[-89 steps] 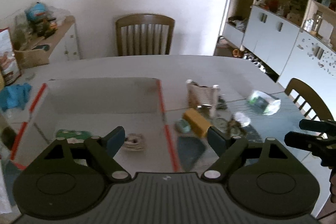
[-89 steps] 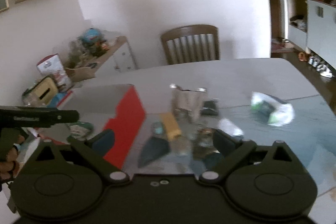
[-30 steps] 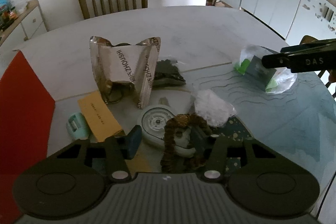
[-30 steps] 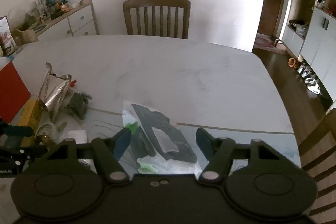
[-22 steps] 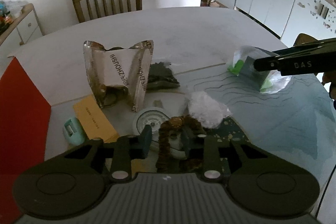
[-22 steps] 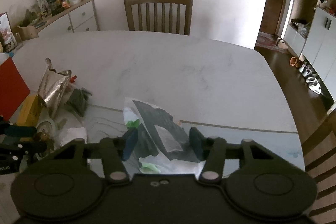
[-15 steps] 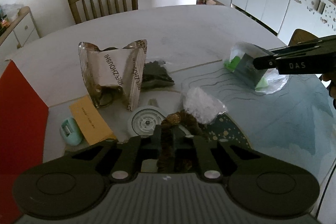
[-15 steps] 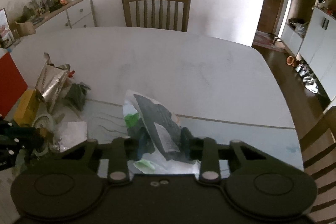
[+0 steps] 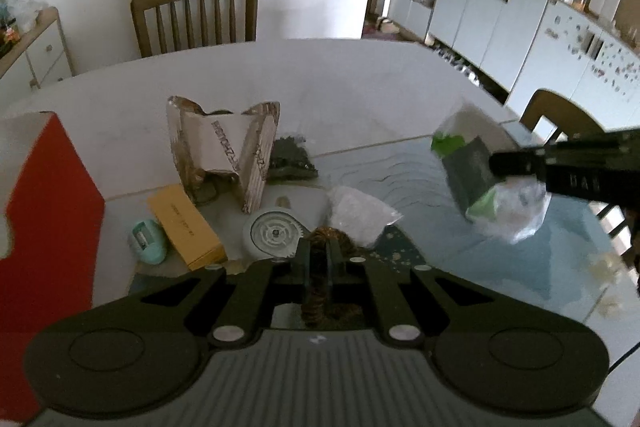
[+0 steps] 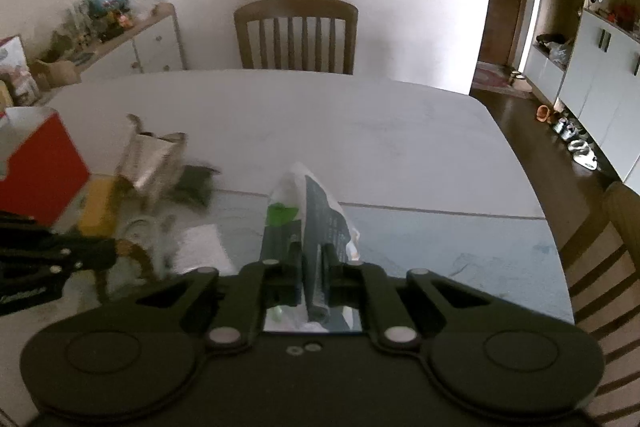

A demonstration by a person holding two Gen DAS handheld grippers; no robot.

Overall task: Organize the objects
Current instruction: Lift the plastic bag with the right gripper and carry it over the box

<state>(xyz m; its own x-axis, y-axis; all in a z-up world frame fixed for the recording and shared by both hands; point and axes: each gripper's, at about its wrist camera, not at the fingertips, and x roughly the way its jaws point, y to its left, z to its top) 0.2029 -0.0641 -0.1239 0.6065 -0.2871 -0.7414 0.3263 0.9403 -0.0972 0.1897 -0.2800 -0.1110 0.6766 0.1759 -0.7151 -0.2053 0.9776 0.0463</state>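
Note:
My left gripper [image 9: 318, 259] is shut on a brown braided cord loop [image 9: 320, 267] and holds it just above the table. My right gripper [image 10: 310, 259] is shut on a clear plastic bag with a dark green packet [image 10: 310, 211] and holds it lifted; the bag also shows in the left wrist view [image 9: 480, 179], hanging from the right gripper's fingers [image 9: 520, 163]. On the table lie a silver foil bag [image 9: 224, 147], a yellow box [image 9: 184, 223], a mint sharpener [image 9: 146, 241], a white round disc [image 9: 272, 233], a white crumpled packet [image 9: 356, 211] and a dark packet [image 9: 290, 159].
A red-sided open box [image 9: 44, 211] stands at the left of the table. Wooden chairs stand at the far side [image 9: 196, 13] and at the right [image 10: 608, 247]. A sideboard with clutter [image 10: 120, 27] is at the back left, white cupboards [image 9: 500, 11] at the right.
Both grippers closed: the left on the braided cord, the right on the plastic bag. Both have since lifted their loads a little off the table.

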